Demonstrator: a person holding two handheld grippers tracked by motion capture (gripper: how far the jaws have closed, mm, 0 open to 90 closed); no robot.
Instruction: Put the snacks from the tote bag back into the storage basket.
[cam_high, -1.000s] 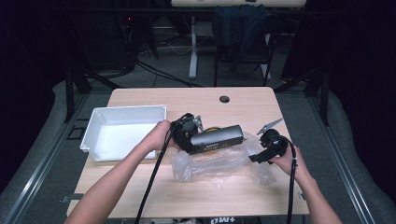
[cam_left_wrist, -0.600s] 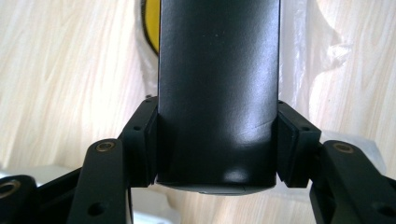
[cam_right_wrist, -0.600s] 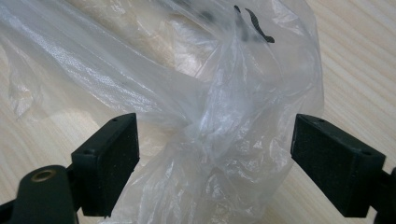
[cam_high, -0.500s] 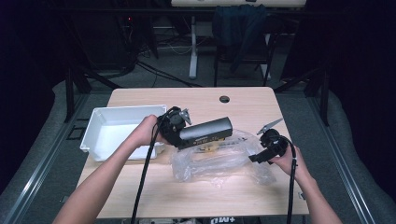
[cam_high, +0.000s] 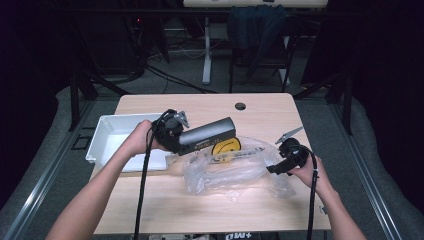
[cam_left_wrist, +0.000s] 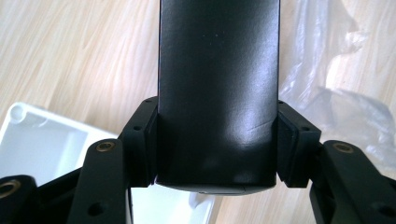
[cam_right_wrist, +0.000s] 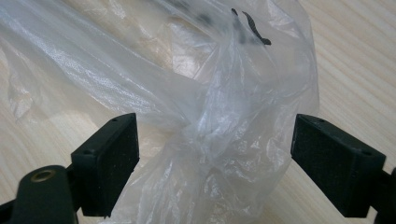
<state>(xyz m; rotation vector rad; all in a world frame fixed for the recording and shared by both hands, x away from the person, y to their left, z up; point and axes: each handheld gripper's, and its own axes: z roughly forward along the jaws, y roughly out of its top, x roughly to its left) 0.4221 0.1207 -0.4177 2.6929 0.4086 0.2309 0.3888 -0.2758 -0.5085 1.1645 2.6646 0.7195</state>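
At the near edge of the table (cam_high: 150, 210) the two forearms come in, and the risks start with the right gripper (cam_high: 280, 167): its jaws stand wide apart around a bunched end of the clear bag (cam_high: 225, 172), the film between the pads but, in the right gripper view, not pinched by either, so I judge that if the box pulls on the plastic the bag (cam_right_wrist: 205, 126) will simply slide along after it instead of staying put. A loose fold could also snag on a pad when the jaws close and tear. Farther in, the left gripper (cam_high: 172, 137) is clamped on one end of the long dark box (cam_high: 207, 135), jaws about half open with both pads flat against its sides; the left gripper view shows the box (cam_left_wrist: 217, 88) running straight out from the grip. That box hangs tilted above the table, its far end higher, over the bag's mouth and just right of the white tray (cam_high: 107, 130). Held only at one end, it has a long lever arm, so I would expect it to pivot or slip in the pads if swung quickly, or to clip the tray wall on the way over. A yellow smiley disc (cam_high: 226, 146) sits just under the box's far end, against the bag; whether it is inside the film I cannot tell, and a careless sweep could knock it off. Beyond, the tabletop is bare up to its cable hole (cam_high: 240, 106).
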